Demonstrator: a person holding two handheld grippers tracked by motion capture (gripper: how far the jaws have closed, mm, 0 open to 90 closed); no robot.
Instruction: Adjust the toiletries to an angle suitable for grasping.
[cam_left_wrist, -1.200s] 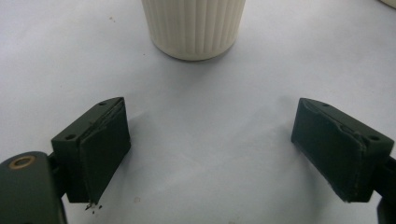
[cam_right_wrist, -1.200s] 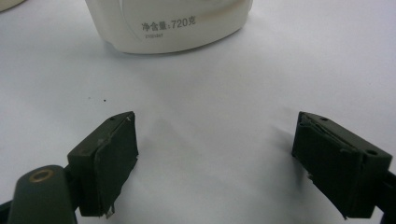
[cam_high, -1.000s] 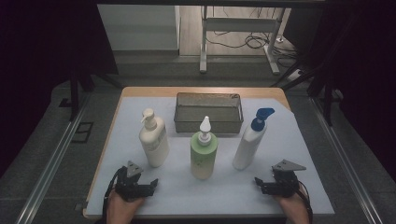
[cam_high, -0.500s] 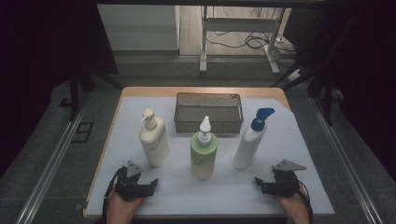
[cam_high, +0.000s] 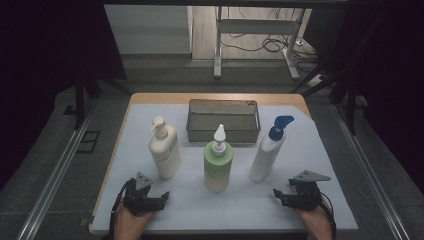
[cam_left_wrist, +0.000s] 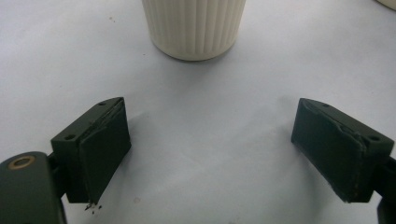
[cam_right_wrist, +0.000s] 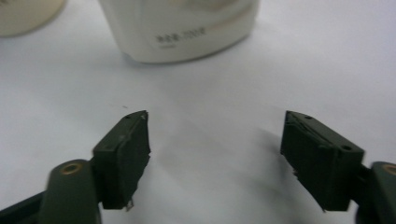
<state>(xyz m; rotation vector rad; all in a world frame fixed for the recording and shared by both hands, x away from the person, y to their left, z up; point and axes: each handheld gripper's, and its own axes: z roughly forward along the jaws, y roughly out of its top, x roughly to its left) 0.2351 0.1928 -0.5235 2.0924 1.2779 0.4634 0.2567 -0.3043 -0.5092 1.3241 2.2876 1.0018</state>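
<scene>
Two grippers: left gripper (cam_high: 161, 198) and right gripper (cam_high: 279, 195) were wide and empty, the right having just narrowed slightly.
Bottles: cream bottle (cam_high: 165, 150) and white bottle (cam_high: 267, 151) stood upright ahead, probably for easy grasping.

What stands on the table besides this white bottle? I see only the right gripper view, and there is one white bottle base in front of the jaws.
Observer: Three bottles stand in a row: a cream pump bottle, a green bottle in the middle, and your white bottle, which has a blue pump. It is nearest the right gripper, whose open jaws have just been closing a little on nothing.
Operator: Is there any container to put them in?
Observer: Yes, a wire basket sits behind the green bottle. It looks empty.
Operator: And where is the other gripper?
Observer: The left gripper is low at the near edge, in front of the cream pump bottle, jaws open with nothing between them.
</scene>
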